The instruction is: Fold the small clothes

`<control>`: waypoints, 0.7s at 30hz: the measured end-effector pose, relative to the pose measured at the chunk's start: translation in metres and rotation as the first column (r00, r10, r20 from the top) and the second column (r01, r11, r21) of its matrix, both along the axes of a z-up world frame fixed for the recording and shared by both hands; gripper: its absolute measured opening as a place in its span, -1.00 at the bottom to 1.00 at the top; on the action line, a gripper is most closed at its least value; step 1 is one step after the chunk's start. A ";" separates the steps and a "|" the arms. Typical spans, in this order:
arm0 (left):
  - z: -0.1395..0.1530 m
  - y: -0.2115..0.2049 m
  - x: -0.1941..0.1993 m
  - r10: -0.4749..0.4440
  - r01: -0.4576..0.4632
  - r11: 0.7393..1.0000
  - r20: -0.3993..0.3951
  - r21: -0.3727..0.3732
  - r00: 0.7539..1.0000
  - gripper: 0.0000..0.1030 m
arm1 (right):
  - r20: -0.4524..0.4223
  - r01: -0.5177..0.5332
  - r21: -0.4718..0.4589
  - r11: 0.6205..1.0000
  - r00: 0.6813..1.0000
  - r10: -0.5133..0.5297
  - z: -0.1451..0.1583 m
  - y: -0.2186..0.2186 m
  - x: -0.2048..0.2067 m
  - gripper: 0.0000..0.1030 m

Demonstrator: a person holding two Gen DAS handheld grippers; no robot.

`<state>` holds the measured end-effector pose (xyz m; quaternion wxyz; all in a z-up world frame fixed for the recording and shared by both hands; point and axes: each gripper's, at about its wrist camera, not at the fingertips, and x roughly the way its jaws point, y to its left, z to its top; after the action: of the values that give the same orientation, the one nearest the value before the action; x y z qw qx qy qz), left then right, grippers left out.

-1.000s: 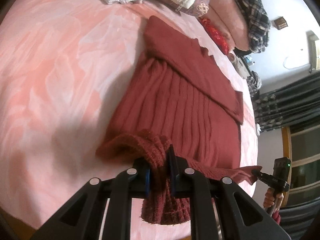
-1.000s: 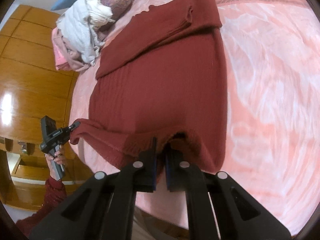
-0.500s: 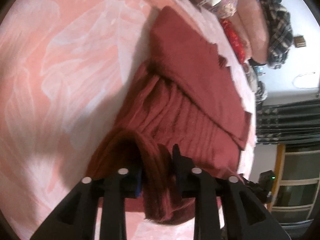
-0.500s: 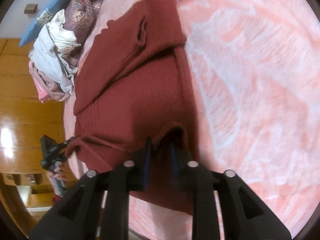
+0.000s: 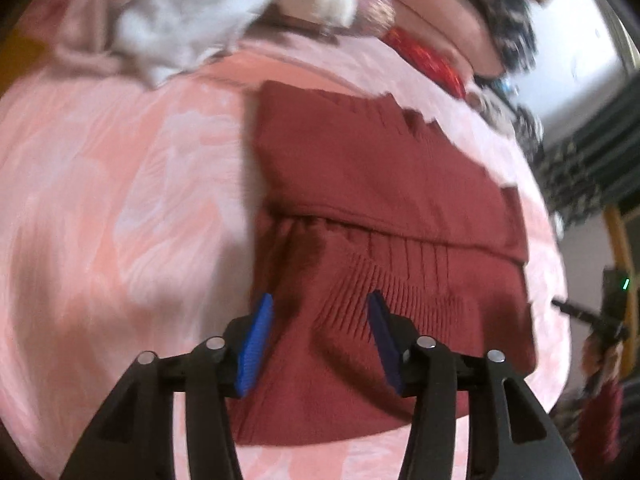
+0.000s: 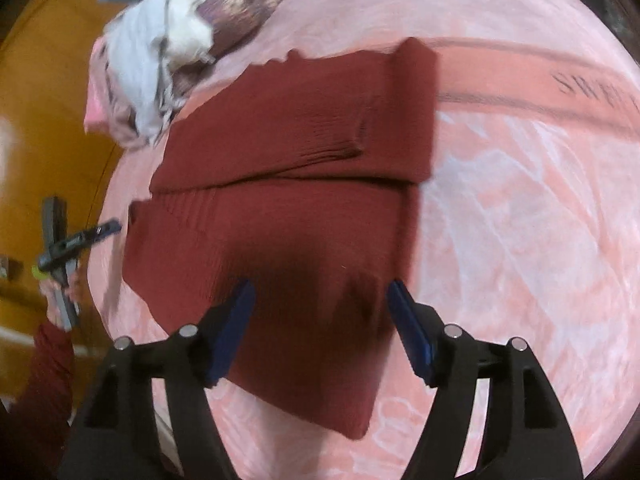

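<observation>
The dark red ribbed knit sweater [image 5: 392, 208] lies on the pink patterned bed [image 5: 120, 184], hem folded up. The left tongs [image 5: 320, 340] and right tongs [image 6: 320, 320] have just been opening and grip nothing. Next probably calls for regrasping an edge. Blurred lettering [image 6: 592, 88] is unreadable.

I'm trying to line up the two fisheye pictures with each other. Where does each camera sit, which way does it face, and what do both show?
Left wrist: sits on the left gripper, looking steeply down its open blue-padded fingers at the red sweater on the pink bedspread; the right gripper shows at the right edge.
Right wrist: sits on the right gripper, jaws open, looking down at the same sweater; the left gripper, its hand and a red sleeve show at left.
Shared: the sweater, the bedspread, the heap of clothes.
</observation>
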<state>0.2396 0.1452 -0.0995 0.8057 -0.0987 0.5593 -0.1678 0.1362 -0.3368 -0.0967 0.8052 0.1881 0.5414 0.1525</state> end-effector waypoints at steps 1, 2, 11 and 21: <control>-0.003 -0.009 0.003 -0.032 0.031 0.999 0.004 0.027 0.999 0.05 | -0.003 -0.014 -0.005 1.000 1.000 0.014 -0.001 0.005 0.005 0.49; -0.006 -0.017 0.006 -0.057 0.057 0.997 0.006 0.049 0.998 0.07 | -0.008 -0.040 -0.014 0.999 0.999 0.040 -0.004 0.010 0.011 0.51; -0.029 -0.039 0.024 -0.104 0.107 0.985 -0.030 0.137 0.994 0.17 | -0.103 -0.186 -0.078 0.980 0.979 0.177 -0.040 0.029 0.040 0.62; -0.042 -0.051 0.007 -0.173 0.175 0.951 -0.029 0.256 0.984 0.39 | -0.111 -0.268 -0.112 0.957 0.960 0.256 -0.057 0.051 0.017 0.39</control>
<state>0.2468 0.0941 -0.1417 0.7921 0.0561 0.5852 -0.1639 0.1534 -0.2863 -0.1535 0.7614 0.0705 0.6078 0.2143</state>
